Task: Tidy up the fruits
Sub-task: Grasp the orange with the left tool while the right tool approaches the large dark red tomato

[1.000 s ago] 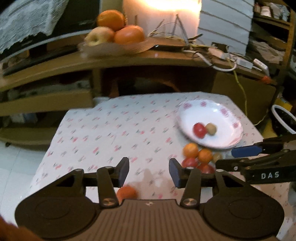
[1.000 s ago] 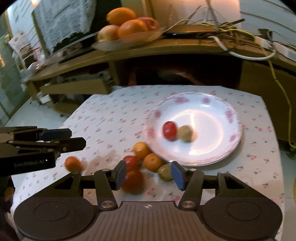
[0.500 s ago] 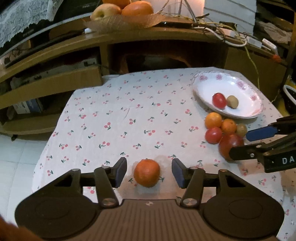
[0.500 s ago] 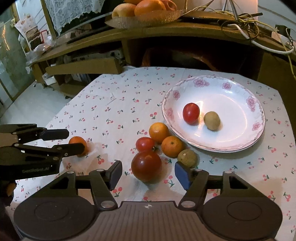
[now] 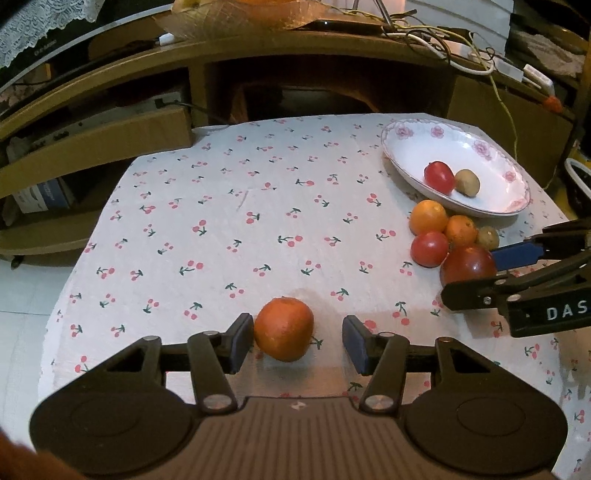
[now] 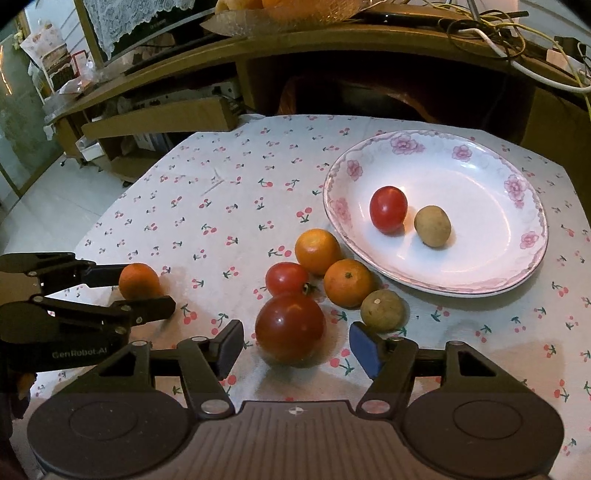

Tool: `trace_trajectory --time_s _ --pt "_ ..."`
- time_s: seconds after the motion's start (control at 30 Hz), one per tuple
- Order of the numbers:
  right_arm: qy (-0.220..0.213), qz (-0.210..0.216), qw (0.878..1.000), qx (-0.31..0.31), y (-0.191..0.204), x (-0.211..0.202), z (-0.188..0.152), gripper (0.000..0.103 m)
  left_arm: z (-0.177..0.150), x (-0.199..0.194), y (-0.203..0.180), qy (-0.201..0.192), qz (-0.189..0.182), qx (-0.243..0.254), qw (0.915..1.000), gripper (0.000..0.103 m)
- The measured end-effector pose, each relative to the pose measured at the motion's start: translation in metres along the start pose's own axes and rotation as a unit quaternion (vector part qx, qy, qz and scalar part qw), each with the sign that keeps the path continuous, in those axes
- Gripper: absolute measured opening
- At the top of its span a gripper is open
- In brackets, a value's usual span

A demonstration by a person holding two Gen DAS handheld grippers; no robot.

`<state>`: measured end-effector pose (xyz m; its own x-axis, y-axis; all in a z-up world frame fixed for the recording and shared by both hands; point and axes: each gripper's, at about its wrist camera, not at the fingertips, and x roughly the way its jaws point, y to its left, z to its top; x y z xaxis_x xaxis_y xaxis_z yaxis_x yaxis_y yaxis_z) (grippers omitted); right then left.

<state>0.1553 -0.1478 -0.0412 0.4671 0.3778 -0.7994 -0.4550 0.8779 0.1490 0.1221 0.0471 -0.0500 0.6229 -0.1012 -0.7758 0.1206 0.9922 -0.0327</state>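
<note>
My left gripper (image 5: 297,341) is open around a lone orange (image 5: 283,329) on the cherry-print cloth; the orange sits by the left finger. The orange also shows in the right wrist view (image 6: 139,280). My right gripper (image 6: 296,345) is open around a large dark red tomato (image 6: 290,328), also seen in the left wrist view (image 5: 467,265). Behind it lie a small tomato (image 6: 287,277), two oranges (image 6: 317,251) (image 6: 348,282) and a kiwi (image 6: 382,310). A floral white plate (image 6: 517,269) holds a tomato (image 6: 388,209) and a kiwi (image 6: 432,225).
A wooden TV unit (image 5: 122,122) stands right behind the table, with a fruit bowl (image 6: 280,16) and tangled cables (image 6: 498,40) on top. The table's left edge (image 5: 66,280) drops to a tiled floor.
Both grippers have moved down and forward. The lone orange now sits between my left fingers and the large tomato between my right fingers. Both stay open.
</note>
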Motion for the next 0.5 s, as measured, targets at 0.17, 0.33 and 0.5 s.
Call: trace_trajectory --time_s 0.17,0.33,0.5 --pt "-0.001 -0.009 1.0 -0.002 0.0011 0.003 0.0019 0.042 0.0002 -0.0002 -0.0024 -0.003 -0.002 0.003 1.0 0.053" --pt "0.001 -0.006 1.0 -0.005 0.0032 0.0013 0.0019 0.04 0.0007 -0.0022 -0.0023 -0.006 -0.002 0.009 0.9999 0.041" --pt "0.006 -0.004 1.0 -0.008 0.0031 -0.0031 -0.0006 0.04 0.0016 -0.0067 -0.0043 -0.007 -0.021 0.012 0.9997 0.038"
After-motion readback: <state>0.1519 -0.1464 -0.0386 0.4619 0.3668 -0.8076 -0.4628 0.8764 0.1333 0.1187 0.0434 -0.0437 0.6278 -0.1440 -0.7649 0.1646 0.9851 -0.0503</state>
